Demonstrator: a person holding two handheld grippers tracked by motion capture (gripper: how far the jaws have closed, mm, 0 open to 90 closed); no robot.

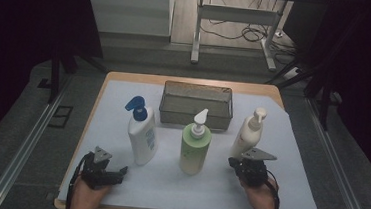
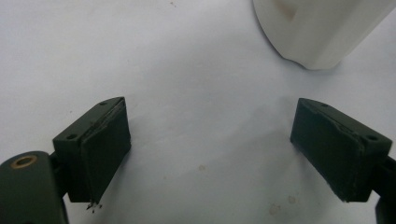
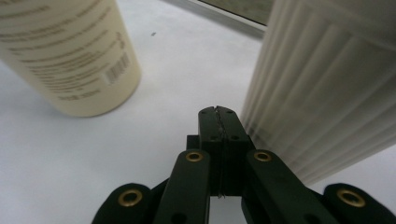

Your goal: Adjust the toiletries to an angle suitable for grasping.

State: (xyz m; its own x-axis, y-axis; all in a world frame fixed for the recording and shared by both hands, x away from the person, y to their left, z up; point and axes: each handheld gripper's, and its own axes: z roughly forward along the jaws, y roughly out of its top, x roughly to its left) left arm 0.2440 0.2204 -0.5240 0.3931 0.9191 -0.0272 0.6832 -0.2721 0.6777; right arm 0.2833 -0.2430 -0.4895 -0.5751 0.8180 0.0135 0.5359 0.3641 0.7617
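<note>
- A rectangular basket of dark wire mesh stands at the far middle of the white paper sheet that covers the wooden table; every place below is given from this basket.
- Near-left of the basket stands a white plastic pump bottle with a blue pump head, smooth-walled and flattened, with a printed label.
- Just in front of the basket's near wall stands a pale green, rounded pump bottle with a white pump, upright.
- Near-right of the basket stands a cream pump bottle with a matching cream pump, upright; in the right gripper view a close bottle wall with fine vertical ribs rises at the right, and a smooth cream wall with small print and a barcode at the left, though which bottle is which there I cannot tell.
- The right gripper, matt black with brass-coloured pivots, sits near-right of the basket, just beside the cream bottle's base; its jaws are pressed flat together with nothing between them, tips close to the ribbed wall without clearly touching.
- The left gripper lies well near-left of the basket, low over the paper; its jaws stand wide apart, empty, bare sheet between the pads, and a white bottle base beyond.
- Each hand comes in from the near table edge, wrapped round its gripper's body: the right hand, the left hand.
</note>
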